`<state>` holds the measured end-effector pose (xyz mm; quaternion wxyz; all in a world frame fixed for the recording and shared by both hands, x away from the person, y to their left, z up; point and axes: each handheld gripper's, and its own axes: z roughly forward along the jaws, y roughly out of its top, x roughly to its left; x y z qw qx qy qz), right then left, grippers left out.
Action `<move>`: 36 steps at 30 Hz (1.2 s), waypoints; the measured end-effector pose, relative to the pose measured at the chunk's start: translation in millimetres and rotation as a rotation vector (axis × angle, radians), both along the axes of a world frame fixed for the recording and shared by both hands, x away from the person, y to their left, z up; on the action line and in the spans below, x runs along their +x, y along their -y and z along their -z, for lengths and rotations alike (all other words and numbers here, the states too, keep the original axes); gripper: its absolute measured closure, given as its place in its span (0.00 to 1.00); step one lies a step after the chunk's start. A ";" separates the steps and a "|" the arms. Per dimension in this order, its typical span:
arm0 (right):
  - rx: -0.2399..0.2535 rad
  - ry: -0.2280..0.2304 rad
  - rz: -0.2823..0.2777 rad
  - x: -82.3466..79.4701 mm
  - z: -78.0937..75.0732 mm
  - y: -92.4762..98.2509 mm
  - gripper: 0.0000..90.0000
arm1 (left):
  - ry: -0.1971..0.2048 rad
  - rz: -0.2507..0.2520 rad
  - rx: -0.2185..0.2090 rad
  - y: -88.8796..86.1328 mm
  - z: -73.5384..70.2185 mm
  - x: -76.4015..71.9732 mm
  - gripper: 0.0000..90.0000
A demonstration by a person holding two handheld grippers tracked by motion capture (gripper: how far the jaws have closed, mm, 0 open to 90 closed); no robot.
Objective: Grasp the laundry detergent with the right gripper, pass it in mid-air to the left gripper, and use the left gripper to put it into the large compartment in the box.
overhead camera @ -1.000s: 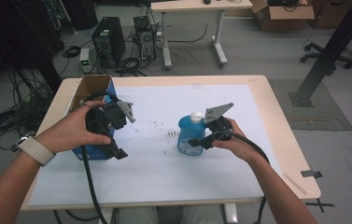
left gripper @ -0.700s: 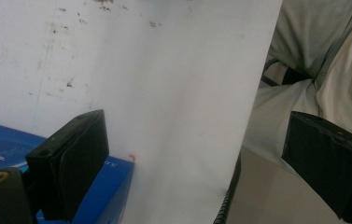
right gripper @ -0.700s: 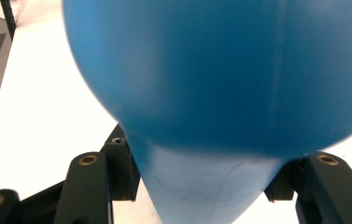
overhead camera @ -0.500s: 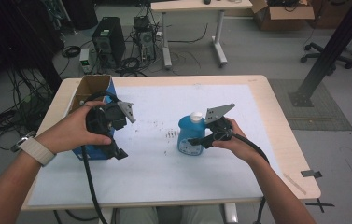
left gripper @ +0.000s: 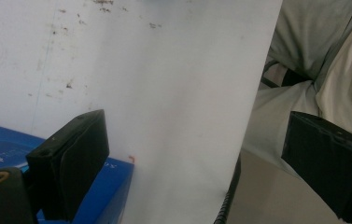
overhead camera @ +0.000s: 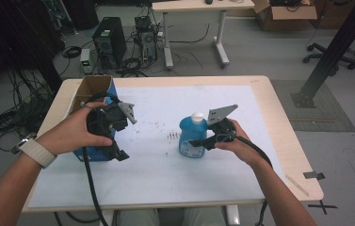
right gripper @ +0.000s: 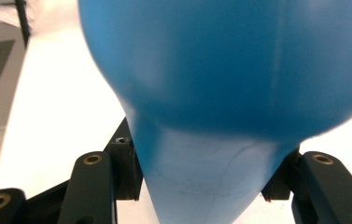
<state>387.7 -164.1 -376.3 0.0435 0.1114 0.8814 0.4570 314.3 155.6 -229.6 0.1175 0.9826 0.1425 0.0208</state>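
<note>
White sheeting covers the table (overhead camera: pixel 269 122), which stands on a grey floor strewn with cables. A blue bottle (overhead camera: pixel 192 136) with a white cap stands upright near the table's centre. The right gripper (overhead camera: pixel 203 142) is clamped on the bottle's lower body; the right gripper view shows both jaws pressed against its blue wall. The left gripper (overhead camera: pixel 118 153) hangs with jaws wide apart, holding nothing, over the near end of an open blue box (overhead camera: pixel 92 92) at the table's left edge.
</note>
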 end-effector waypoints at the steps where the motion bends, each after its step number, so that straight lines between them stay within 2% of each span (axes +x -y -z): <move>1: 0.005 -0.001 -0.004 -0.8 -2.1 0.2 0.50 | 0.002 0.000 -0.001 0.3 -0.4 -0.4 0.09; 8: 0.015 0.009 -0.015 -6.1 -20.4 3.7 0.50 | 0.015 0.005 -0.007 2.8 -5.8 -3.6 0.09; 18: -0.005 0.015 -0.029 -15.5 -39.6 8.9 0.50 | 0.028 0.011 -0.011 7.2 -13.2 -7.2 0.08; 23: -0.020 0.024 -0.038 -23.0 -55.2 10.7 0.50 | 0.045 0.023 -0.018 13.1 -22.7 -8.3 0.08; 36: -0.027 0.022 -0.082 -37.7 -82.0 5.4 0.50 | 0.063 0.053 -0.012 25.6 -34.2 -11.4 0.08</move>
